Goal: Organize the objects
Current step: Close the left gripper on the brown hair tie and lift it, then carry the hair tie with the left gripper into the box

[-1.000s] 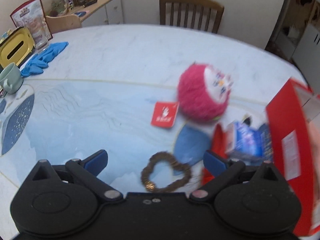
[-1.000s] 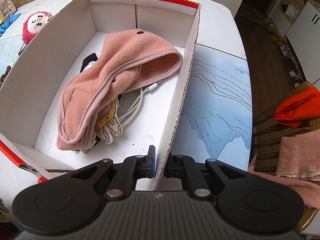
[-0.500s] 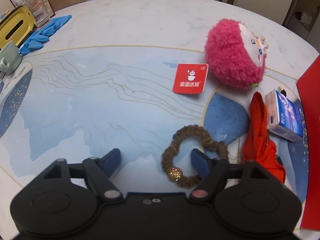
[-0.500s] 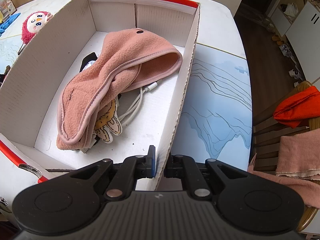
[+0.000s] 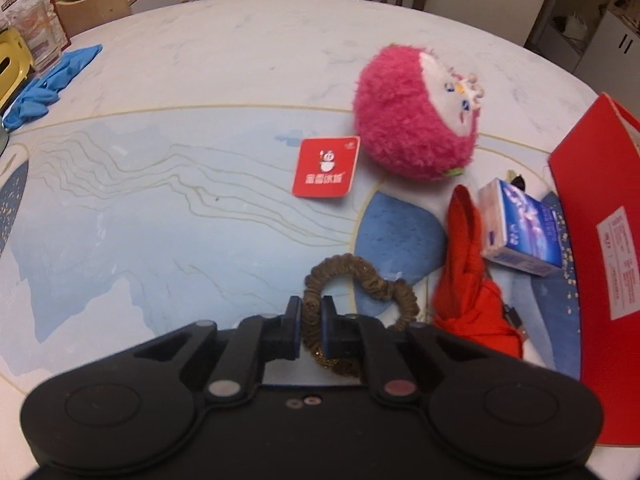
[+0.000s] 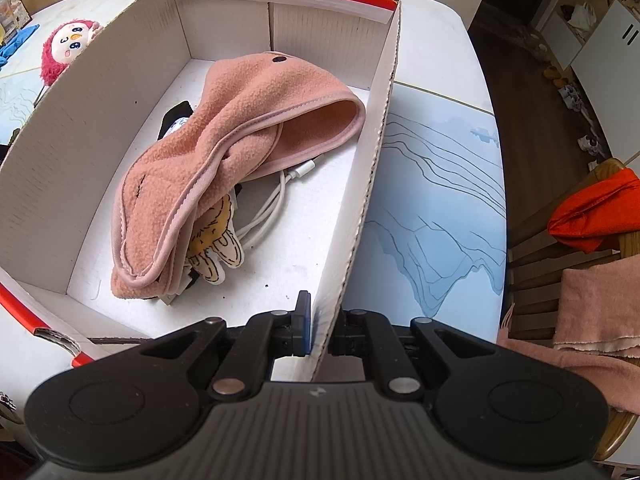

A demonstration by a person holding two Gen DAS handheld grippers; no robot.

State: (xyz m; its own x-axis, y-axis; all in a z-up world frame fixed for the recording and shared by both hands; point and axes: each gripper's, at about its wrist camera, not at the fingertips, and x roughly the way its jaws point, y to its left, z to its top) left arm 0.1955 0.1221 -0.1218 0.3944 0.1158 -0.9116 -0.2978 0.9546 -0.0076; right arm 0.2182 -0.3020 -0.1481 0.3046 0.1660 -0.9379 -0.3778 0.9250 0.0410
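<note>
My left gripper (image 5: 311, 320) is shut on the near side of a brown hair scrunchie (image 5: 360, 280) that lies on the table. Beyond it lie a red card (image 5: 325, 168), a pink plush toy (image 5: 416, 116), a red cloth (image 5: 472, 280) and a blue tissue pack (image 5: 524, 232). My right gripper (image 6: 322, 326) is shut on the right wall of the white cardboard box (image 6: 372, 152). Inside the box lie a pink fleece cloth (image 6: 240, 140), a white cable (image 6: 276, 204) and a yellow flat figure (image 6: 216, 244).
The box's red outer wall (image 5: 592, 216) stands at the right of the left wrist view. A blue cloth (image 5: 52, 76) and snack bags (image 5: 28, 20) sit far left. A chair (image 6: 580, 240) with orange and pink cloths stands beside the table's right edge.
My left gripper has closed from wide open onto the scrunchie. The right gripper and the box have not moved.
</note>
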